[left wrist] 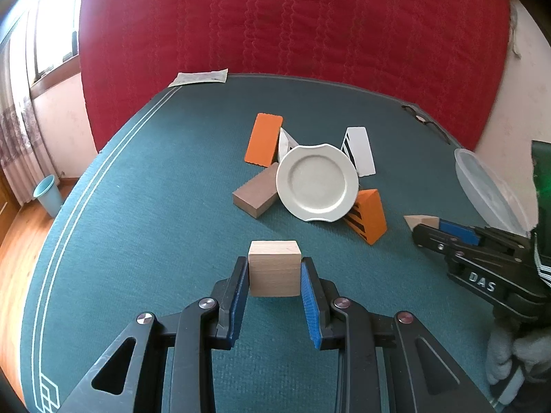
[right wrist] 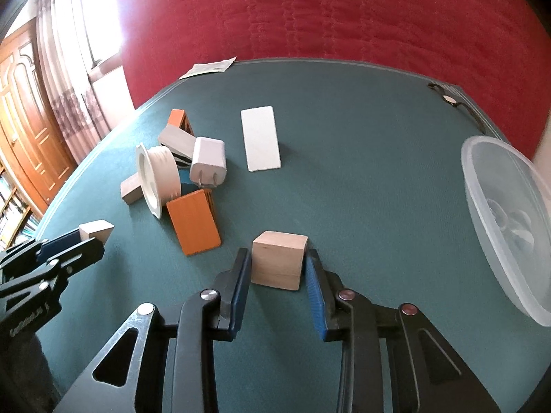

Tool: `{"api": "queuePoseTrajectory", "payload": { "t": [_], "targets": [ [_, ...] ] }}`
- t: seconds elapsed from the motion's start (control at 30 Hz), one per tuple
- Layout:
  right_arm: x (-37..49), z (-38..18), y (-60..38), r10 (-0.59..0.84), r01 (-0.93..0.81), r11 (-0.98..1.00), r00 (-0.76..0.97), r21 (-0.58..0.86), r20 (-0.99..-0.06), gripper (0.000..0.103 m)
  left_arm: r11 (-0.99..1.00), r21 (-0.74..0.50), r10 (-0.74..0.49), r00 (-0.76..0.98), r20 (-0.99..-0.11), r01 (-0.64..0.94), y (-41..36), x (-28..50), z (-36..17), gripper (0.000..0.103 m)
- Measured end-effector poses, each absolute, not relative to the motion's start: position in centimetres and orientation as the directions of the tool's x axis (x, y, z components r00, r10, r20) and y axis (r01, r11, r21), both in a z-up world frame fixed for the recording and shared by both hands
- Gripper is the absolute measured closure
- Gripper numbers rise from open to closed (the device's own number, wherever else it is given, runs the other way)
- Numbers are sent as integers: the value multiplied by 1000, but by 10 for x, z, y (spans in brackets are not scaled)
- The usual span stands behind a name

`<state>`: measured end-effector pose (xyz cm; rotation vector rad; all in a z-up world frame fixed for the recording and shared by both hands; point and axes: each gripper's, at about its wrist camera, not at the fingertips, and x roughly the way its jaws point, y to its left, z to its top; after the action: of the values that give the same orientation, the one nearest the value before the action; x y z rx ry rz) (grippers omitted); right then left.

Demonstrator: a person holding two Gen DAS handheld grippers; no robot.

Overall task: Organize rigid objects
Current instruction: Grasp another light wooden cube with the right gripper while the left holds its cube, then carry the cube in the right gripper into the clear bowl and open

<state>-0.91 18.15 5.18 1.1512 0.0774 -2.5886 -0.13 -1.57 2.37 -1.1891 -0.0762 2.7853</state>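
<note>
The left gripper [left wrist: 274, 268] is closed on a pale wooden cube [left wrist: 274, 267]; both blue pads press its side faces, and the cube sits at the fingertips above the green tablecloth [left wrist: 155, 189]. The right gripper [right wrist: 278, 265] is likewise clamped on a second pale wooden block [right wrist: 278, 264], with a pad against each side face. No earlier picture is given for either grip.

Left wrist view, left to right: a light blue bin [left wrist: 48, 194] stands on the floor beyond the table edge. A flat orange block [left wrist: 263, 139] lies at the far left of a central cluster, a brown wooden block [left wrist: 255, 198] lies nearer, touching a white plate [left wrist: 316, 184] that leans up on the pieces around it. A white wedge [left wrist: 360, 149] is behind the plate, an orange wedge with black stripes [left wrist: 370, 218] at its right. The right gripper enters at the right edge with its block tip showing. A clear plastic tub [left wrist: 489, 189] lies just beyond it.

The right wrist view shows the same cluster from the side: the plate is seen edge-on, and a white plug adapter with two metal prongs [right wrist: 208, 163], hidden in the other view, rests against it. A white flat rectangular piece [right wrist: 260, 139] lies apart to the right. The tub holds some pale items, too blurred to identify.
</note>
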Motion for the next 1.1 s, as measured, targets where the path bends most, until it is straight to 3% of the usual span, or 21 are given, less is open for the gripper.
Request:
{"api": "queuePoseTrajectory", "payload": {
  "t": [0.43,0.9,1.1],
  "targets": [
    [10,75,233,-241,227,-967,-684,113,-689,70,-992,-82,125,-676,-726,-95,-1,1,20,72],
    [-1,105,338,-81,-24,-987,-778,158,-623,70,-989,-81,144,-685,-714,-124,14,8,28,72],
    [-24,92,378,5,-136,-979,-760,151,-650,70,-987,-75,152,-683,-715,-141,24,8,29,72]
  ]
}}
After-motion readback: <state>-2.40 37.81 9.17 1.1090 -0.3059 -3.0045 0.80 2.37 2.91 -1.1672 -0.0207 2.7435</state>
